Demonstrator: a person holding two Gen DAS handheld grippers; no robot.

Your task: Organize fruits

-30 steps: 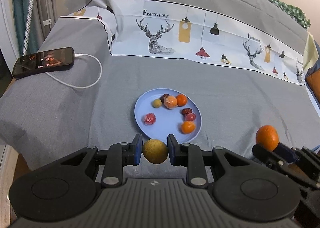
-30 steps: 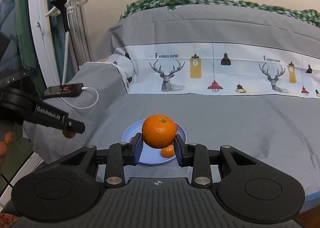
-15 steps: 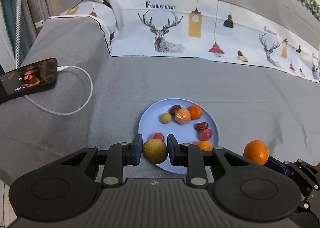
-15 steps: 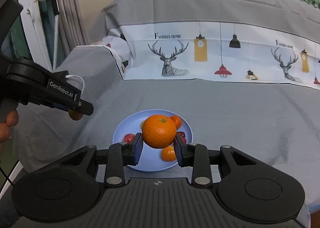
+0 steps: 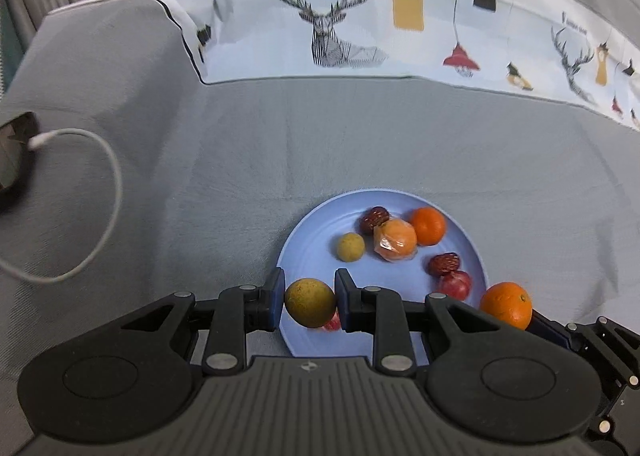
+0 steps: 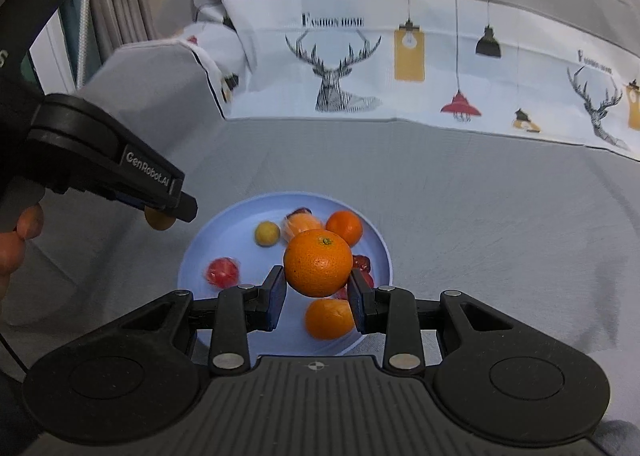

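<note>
Filling blue plate (image 5: 304,228): mixed fruits (image 5: 396,241).

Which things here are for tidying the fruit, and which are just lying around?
For the job:
- blue plate holding small fruits
- yellow-brown fruit in the left gripper
- big orange in the right gripper

Just lying around:
- white charging cable
- deer-print cloth

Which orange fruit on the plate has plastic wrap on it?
The wrapped orange fruit in the middle, beside the bare orange on the blue plate.
</note>
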